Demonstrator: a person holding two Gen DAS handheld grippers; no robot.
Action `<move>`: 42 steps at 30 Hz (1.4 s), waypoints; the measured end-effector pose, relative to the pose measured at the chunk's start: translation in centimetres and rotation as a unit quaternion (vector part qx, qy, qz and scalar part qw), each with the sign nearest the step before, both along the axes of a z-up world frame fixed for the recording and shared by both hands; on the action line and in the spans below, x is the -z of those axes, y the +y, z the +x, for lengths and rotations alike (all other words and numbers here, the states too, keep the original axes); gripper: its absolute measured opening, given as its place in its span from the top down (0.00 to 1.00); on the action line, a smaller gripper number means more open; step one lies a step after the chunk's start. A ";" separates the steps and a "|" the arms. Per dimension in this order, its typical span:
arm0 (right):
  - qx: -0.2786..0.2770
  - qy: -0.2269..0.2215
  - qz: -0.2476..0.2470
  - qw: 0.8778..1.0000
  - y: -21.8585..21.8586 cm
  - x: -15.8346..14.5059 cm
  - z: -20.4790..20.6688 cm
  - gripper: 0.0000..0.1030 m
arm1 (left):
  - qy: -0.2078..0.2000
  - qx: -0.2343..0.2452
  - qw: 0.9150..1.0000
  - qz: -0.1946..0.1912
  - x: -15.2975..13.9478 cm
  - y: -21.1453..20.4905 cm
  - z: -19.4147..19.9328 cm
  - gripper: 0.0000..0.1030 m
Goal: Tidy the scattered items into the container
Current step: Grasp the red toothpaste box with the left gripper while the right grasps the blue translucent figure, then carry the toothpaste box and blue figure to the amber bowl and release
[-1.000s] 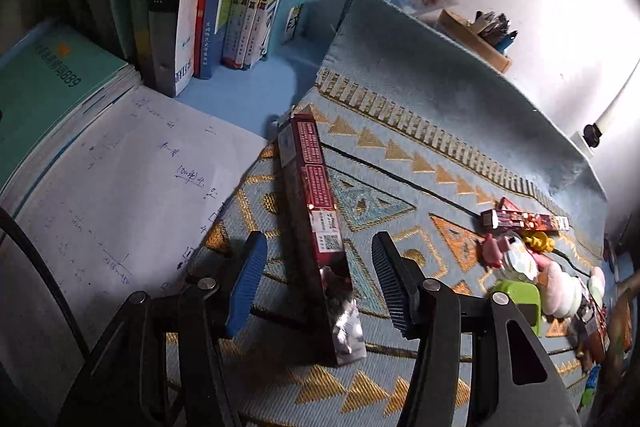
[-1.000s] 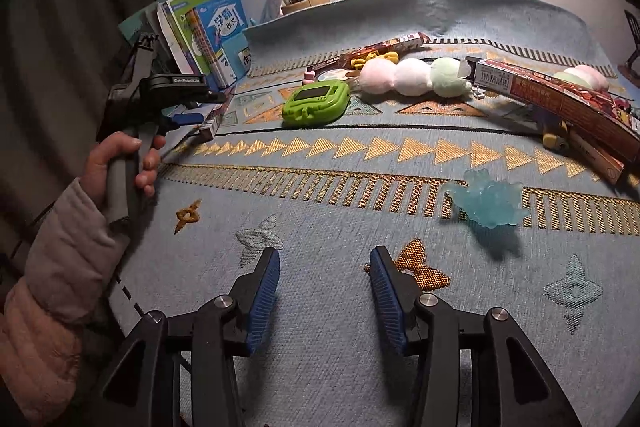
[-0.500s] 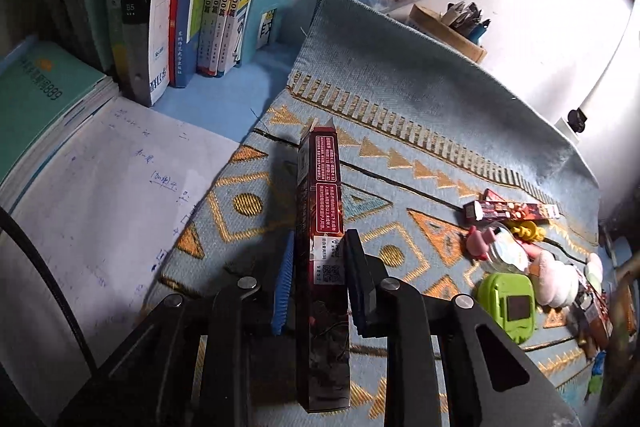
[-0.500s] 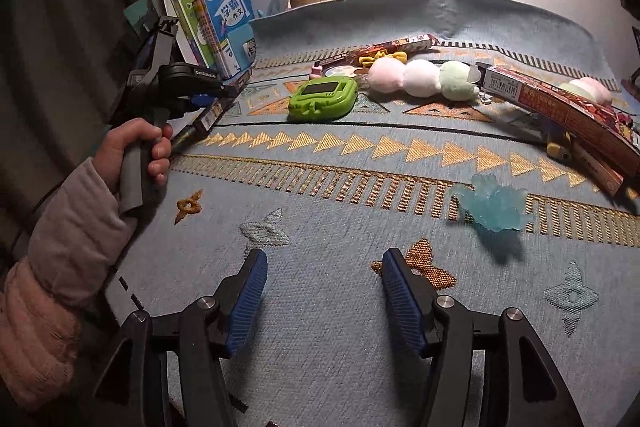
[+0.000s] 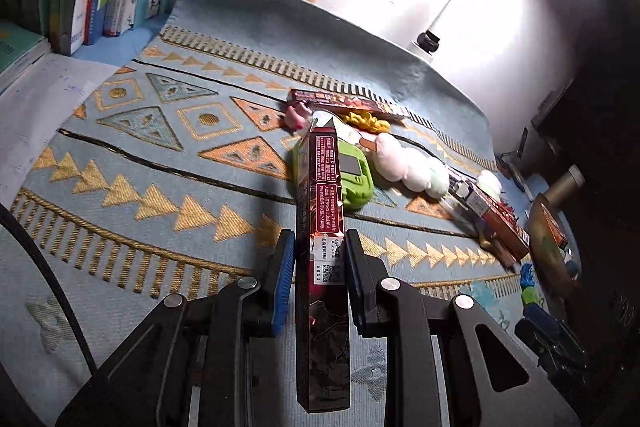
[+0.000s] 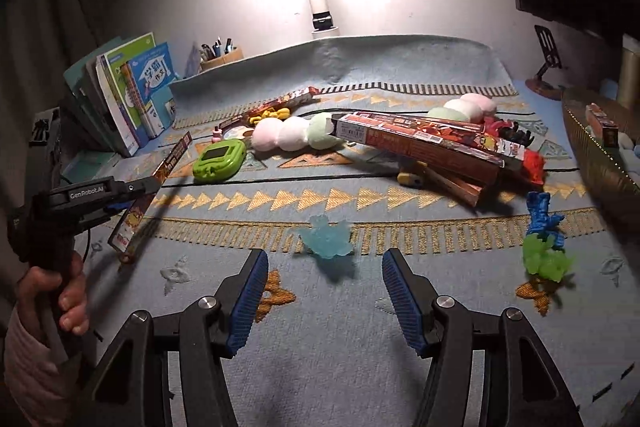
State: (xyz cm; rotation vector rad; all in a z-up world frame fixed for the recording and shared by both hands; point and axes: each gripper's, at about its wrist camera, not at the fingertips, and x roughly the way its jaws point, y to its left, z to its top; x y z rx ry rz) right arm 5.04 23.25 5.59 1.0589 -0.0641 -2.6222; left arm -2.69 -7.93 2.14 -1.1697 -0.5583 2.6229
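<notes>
Red box (image 5: 323, 227) is clamped in my left tongs (image 5: 318, 259), off the rug (image 6: 320, 327); my right tongs (image 6: 322, 291) gape, holding nothing. Toys lie scattered; basket (image 6: 592, 147) at right awaits nearly everything.

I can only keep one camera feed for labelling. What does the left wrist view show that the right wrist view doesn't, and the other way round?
Only the left wrist view: the printed label side of the long red box, close up in the left gripper.

Only the right wrist view: the open right gripper, the clear blue toy ahead of it, and the hand on the left gripper's handle.

Both: the green gadget, the plush dumpling string and the patterned cloth.
</notes>
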 end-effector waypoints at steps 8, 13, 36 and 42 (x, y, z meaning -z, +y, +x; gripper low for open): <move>-0.026 -0.032 0.025 0.999 -1.1 1.2 -3.3 0.47 | 0.021 0.014 1.000 0.017 1.0 0.8 0.7 0.79; -0.044 -0.055 0.054 0.996 -2.8 2.4 -5.2 0.56 | 0.021 0.018 1.000 0.002 1.1 1.3 0.7 0.79; -0.033 -0.016 -0.059 0.998 1.4 0.6 -2.5 0.72 | 0.031 0.060 0.998 -0.014 -1.8 5.2 2.6 0.76; 0.003 0.042 -0.069 0.997 6.1 -4.0 0.6 0.72 | 0.060 0.118 0.991 0.008 -5.4 10.3 3.3 0.76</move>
